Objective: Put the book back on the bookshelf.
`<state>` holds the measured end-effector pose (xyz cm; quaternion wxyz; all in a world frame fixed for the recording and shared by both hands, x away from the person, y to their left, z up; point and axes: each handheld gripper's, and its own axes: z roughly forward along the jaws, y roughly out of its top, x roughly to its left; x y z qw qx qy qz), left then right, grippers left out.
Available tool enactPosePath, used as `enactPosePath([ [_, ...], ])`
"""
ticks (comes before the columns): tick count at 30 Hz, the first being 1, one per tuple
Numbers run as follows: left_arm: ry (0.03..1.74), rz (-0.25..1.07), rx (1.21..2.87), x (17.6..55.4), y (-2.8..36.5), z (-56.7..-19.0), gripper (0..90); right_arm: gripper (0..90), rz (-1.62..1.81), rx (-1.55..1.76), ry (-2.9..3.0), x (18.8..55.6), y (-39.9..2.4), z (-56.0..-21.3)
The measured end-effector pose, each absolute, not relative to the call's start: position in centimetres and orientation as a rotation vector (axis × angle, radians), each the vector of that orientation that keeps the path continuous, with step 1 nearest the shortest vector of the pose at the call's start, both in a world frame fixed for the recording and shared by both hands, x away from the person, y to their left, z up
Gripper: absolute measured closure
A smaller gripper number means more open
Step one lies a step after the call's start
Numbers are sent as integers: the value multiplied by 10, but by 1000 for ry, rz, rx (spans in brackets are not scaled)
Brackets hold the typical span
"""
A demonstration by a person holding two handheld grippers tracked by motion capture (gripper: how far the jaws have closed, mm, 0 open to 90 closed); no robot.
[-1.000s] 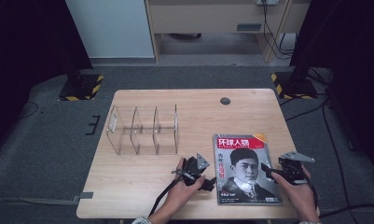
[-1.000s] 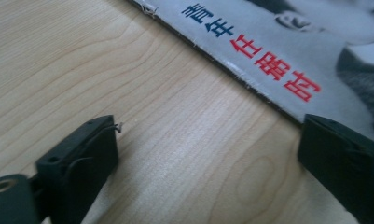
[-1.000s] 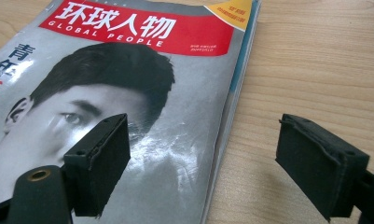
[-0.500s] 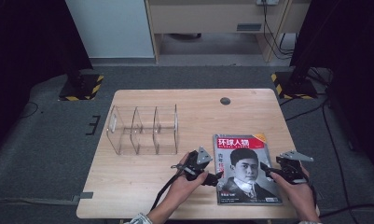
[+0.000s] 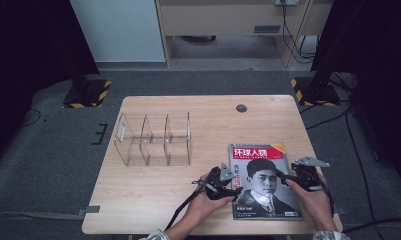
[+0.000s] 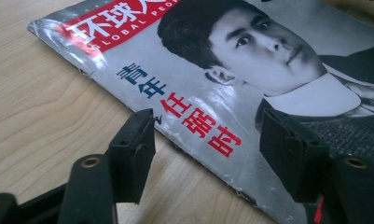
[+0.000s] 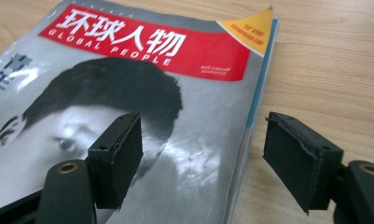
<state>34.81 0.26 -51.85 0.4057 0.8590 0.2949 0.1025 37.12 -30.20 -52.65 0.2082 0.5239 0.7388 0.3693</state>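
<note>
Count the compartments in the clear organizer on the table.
3. The clear organizer stands left of the magazine, and its compartments run in a row: one at the left end, one in the middle, one at the right end nearest the magazine. No more seem hidden.

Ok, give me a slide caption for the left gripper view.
Left tool open astride the near edge of a magazine, its jaws just closing, on a wooden table.

magazine [image 5: 264,182]: grey cover, red title band, yellow corner | table [image 5: 153,190]: pale wood grain | organiser [image 5: 154,140]: clear
</note>
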Motion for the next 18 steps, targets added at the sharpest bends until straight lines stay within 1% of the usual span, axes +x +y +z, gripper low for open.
enactPosePath([
  [2, 732, 252, 2168, 344, 0, -519, 399, 265, 1034, 1477, 2059, 377, -303, -531],
  [4, 716, 272, 2162, 343, -1, -517, 438, 263, 1029, 1476, 2072, 380, -302, -533],
  [7, 692, 264, 2162, 340, -5, -518, 465, 253, 1026, 1480, 2086, 382, -301, -535],
  [9, 666, 298, 2165, 338, -8, -521, 484, 251, 1029, 1482, 2083, 382, -302, -536],
  [12, 708, 257, 2175, 339, -9, -527, 488, 252, 1049, 1505, 2061, 383, -303, -536],
  [18, 671, 295, 2187, 337, -9, -530, 499, 292, 1050, 1473, 2086, 381, -300, -533],
])
